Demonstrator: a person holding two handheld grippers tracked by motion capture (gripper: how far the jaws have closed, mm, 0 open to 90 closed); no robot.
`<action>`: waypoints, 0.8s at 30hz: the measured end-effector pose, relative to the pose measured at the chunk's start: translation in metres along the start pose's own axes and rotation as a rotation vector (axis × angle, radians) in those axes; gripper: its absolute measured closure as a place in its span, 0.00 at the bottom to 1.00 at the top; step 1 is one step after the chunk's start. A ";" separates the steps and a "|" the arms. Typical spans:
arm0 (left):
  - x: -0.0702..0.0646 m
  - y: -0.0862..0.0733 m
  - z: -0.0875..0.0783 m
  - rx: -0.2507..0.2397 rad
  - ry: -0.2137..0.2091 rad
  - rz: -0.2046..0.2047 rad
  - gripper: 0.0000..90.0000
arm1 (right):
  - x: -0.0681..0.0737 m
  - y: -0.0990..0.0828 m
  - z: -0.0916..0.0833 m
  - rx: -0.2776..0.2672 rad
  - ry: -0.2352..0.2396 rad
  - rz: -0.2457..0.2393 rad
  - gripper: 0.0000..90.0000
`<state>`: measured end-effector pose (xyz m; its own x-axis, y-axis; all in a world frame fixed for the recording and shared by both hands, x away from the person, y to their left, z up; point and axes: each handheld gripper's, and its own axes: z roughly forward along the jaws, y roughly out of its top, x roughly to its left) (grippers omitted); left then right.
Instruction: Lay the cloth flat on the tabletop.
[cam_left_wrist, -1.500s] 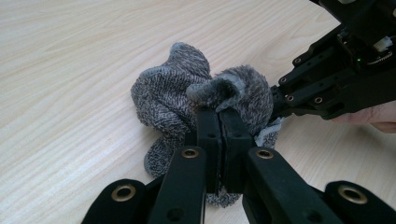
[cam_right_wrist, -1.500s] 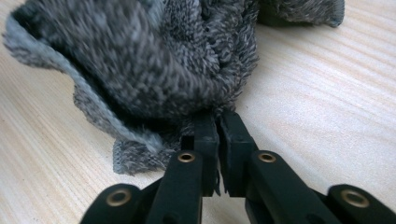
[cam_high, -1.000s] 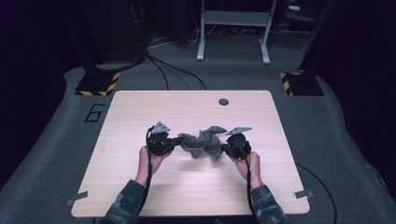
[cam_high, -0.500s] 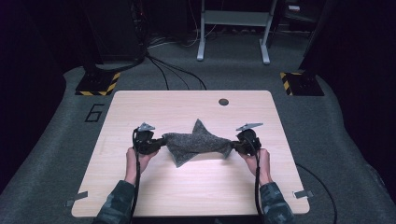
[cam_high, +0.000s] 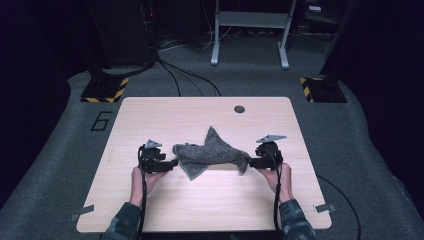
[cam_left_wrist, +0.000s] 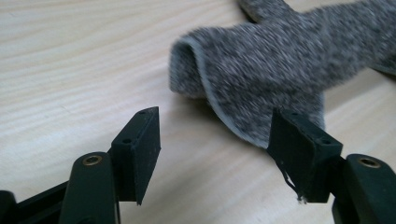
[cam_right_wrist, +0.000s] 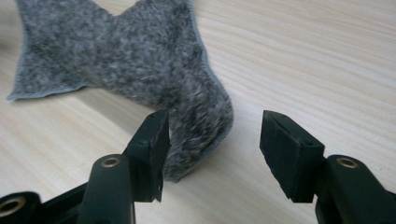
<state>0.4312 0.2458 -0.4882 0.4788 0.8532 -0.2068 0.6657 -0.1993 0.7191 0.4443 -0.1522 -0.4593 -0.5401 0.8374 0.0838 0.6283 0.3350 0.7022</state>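
grey cloth lies blurred, its far edge cut off, between left gripper and right gripper, both just opened, empty.

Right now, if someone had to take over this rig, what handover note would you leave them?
Left gripper: jaws have just been opening, now open, nothing pinched; the grey cloth lies just ahead of them.
Right gripper: jaws have just been opening, now open; a cloth corner lies between them, not gripped.
Cloth: on the wooden table, stretched between the two grippers, released.
Done: cloth pulled out sideways and let go.
Left: it is not flat; the left end is curled over and one corner sticks up toward the far side. Probably regrip and smooth or fold it.
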 end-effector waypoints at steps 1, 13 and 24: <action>-0.003 -0.003 0.000 0.005 -0.002 0.015 0.37 | 0.002 -0.002 -0.001 0.000 -0.002 0.010 0.46; -0.050 -0.026 0.016 0.043 -0.035 0.163 0.36 | 0.020 -0.044 0.016 0.036 -0.006 -0.017 0.50; -0.062 -0.023 0.031 0.080 0.008 0.235 0.49 | 0.030 -0.041 0.032 0.049 -0.041 -0.041 0.61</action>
<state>0.4041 0.1828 -0.5125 0.6219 0.7823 -0.0346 0.5800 -0.4304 0.6916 0.4202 -0.1276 -0.5081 -0.5432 0.8392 0.0254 0.6328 0.3894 0.6692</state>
